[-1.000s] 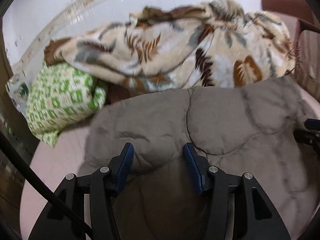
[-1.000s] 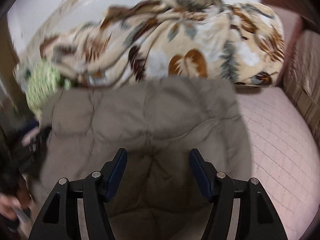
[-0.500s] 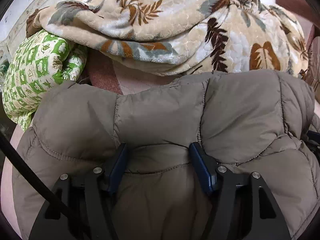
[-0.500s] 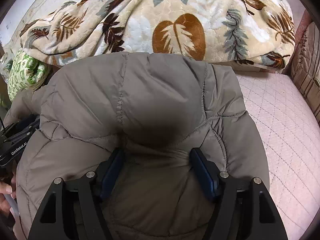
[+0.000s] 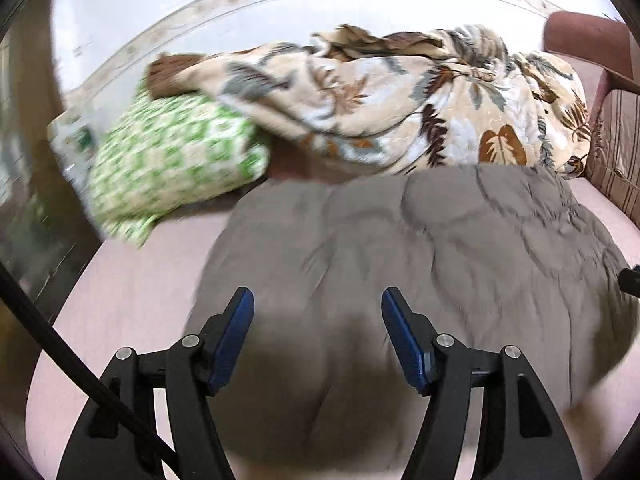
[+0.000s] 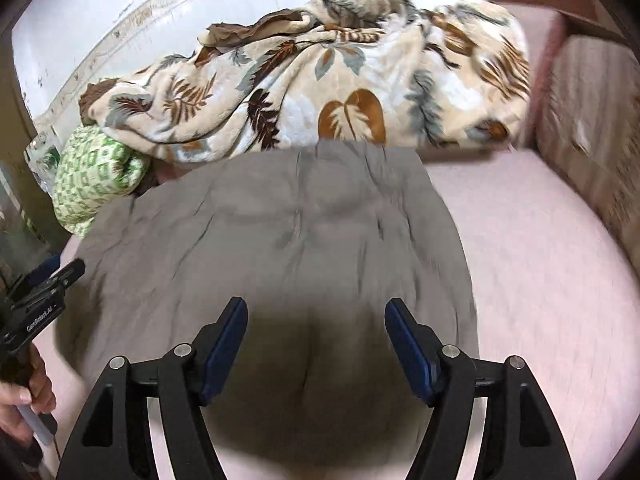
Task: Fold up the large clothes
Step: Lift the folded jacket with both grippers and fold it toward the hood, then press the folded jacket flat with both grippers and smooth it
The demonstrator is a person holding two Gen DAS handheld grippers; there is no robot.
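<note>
While the grey coat [image 5: 420, 248] lies folded on the near part of the pink bed [image 6: 540, 260], both the left gripper [image 5: 318, 336] and right gripper [image 6: 316, 340] are wide open, holding nothing; the puffy coat could spring open.

Home bedroom: bed [image 6: 540, 248] with pink sheet, leaf-print blanket [image 6: 320, 80], green pillow [image 5: 168, 160], against white wall [image 5: 200, 0].

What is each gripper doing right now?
Left gripper: open, holding nothing, above the grey quilted puffer jacket.
Right gripper: open, holding nothing, above the same jacket.
</note>
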